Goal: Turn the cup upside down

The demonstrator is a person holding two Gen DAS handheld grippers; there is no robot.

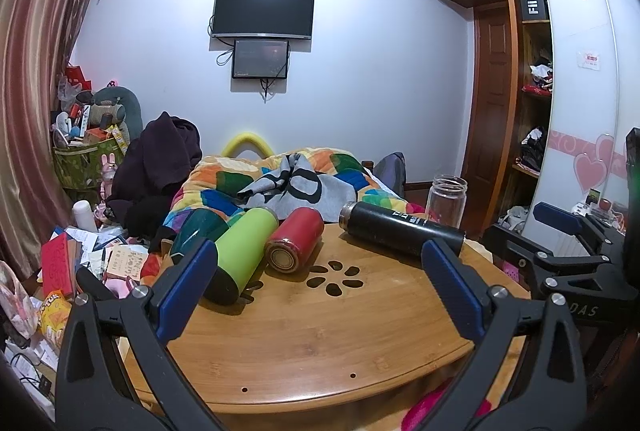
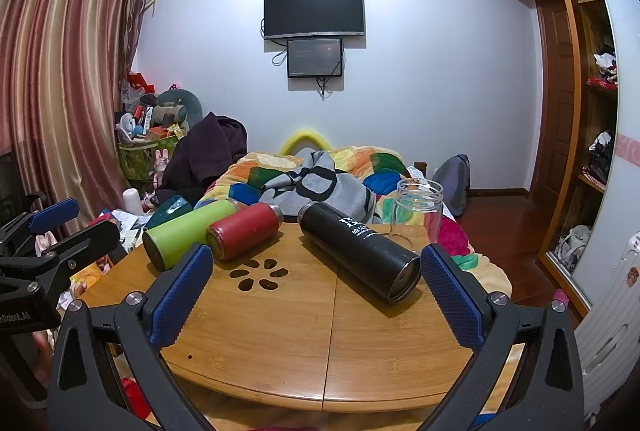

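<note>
Several cups lie on their sides on a round wooden table [image 1: 320, 343] [image 2: 304, 343]: a black flask [image 1: 400, 227] [image 2: 360, 247], a red cup [image 1: 296, 239] [image 2: 244, 231], a lime-green cup [image 1: 240, 251] [image 2: 184, 233] and a dark green cup [image 1: 192, 231] [image 2: 170, 209]. A clear glass cup [image 1: 446, 205] [image 2: 418, 211] stands upright, mouth up, at the far right edge. My left gripper [image 1: 318, 263] is open and empty over the table's near side. My right gripper [image 2: 316, 267] is open and empty, its right finger near the black flask's base.
A bed with a colourful quilt [image 1: 280, 175] lies behind the table. Clutter of papers and boxes [image 1: 80, 263] fills the floor at left. A wardrobe [image 1: 532, 91] stands at right. The table has a paw-shaped cutout [image 2: 260, 273].
</note>
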